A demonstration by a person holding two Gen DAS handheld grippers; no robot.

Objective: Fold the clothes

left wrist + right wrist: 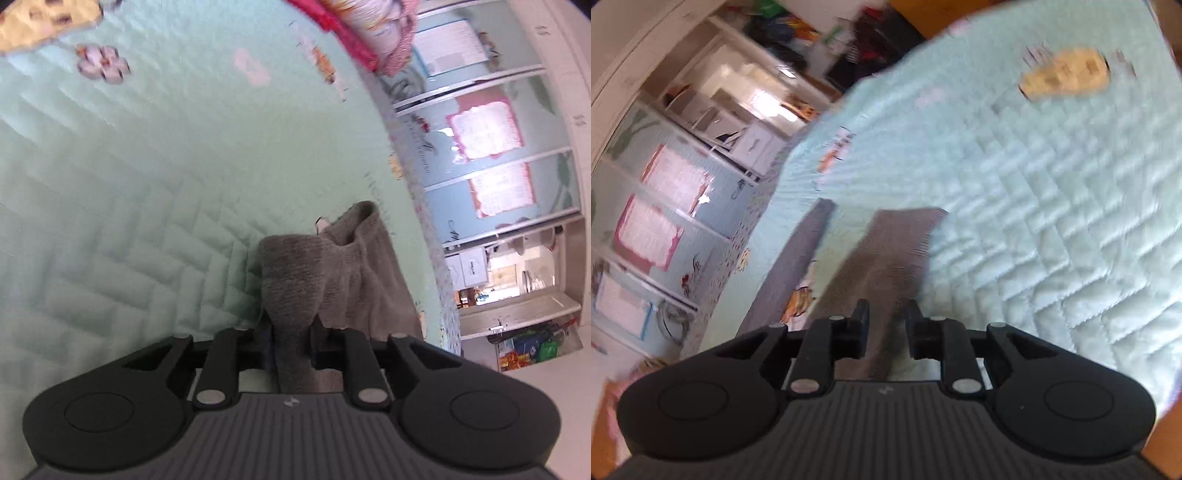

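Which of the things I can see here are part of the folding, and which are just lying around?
Part of the job:
- grey towel, bunched between the left gripper fingers
- right gripper, also around the grey cloth

Just lying about:
- quilted mint bedspread underneath
- pink-trimmed bundle at the far edge
- shelves behind

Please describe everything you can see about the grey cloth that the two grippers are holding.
The grey cloth looks like thick, fuzzy terry fabric, plain dark grey, with a hemmed edge that curls open at its far end. It is bunched and partly lifted above the mint quilted bedcover. The left gripper has a fold of it between its fingers. In the right wrist view, the right gripper has another part between its fingers, while a separate strip of it hangs at the left. That view is blurred.
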